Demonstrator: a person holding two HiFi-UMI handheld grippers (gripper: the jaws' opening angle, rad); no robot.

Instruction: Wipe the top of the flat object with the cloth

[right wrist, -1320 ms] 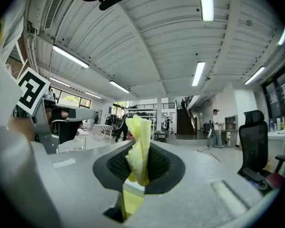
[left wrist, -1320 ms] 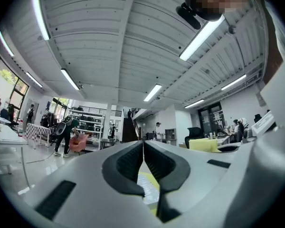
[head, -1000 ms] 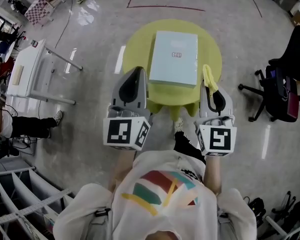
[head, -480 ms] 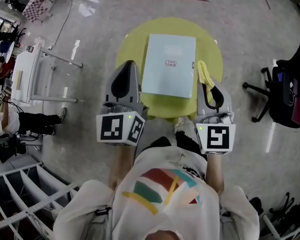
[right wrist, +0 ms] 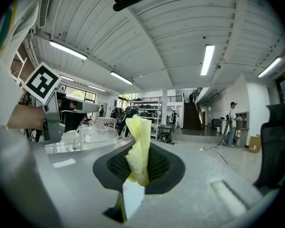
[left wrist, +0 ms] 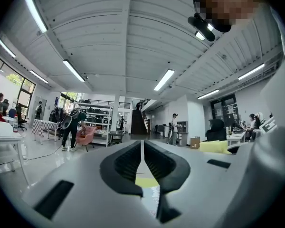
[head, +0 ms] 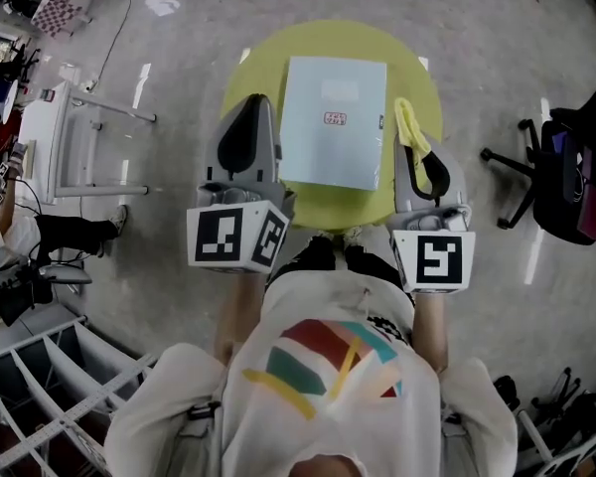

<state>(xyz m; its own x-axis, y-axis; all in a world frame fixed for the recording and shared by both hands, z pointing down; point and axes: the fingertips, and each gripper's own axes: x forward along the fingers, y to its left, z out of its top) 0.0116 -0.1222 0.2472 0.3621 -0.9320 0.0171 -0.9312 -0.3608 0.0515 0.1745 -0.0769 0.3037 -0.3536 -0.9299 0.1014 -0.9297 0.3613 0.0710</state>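
Observation:
A flat pale blue-green box (head: 335, 119) with a small red label lies on a round yellow-green table (head: 417, 73). My left gripper (head: 250, 112) is shut with nothing in it and hovers over the table's left part, beside the box's left edge. My right gripper (head: 417, 157) is shut on a yellow cloth (head: 410, 135), which sticks out beyond its tips along the box's right edge. In the right gripper view the cloth (right wrist: 138, 148) stands pinched between the dark pads (right wrist: 160, 164), with a corner of the box (right wrist: 132, 198) below. The left gripper view shows the pads (left wrist: 128, 161) pressed together.
A black office chair (head: 561, 182) stands at the right. A white table (head: 55, 137) is at the left, with a seated person (head: 20, 241) below it. White rack rails (head: 50, 391) run along the lower left. Grey polished floor surrounds the round table.
Both grippers have moved forward over the table, coming up alongside the box. The cloth in the right gripper now reaches further along the box's right edge.

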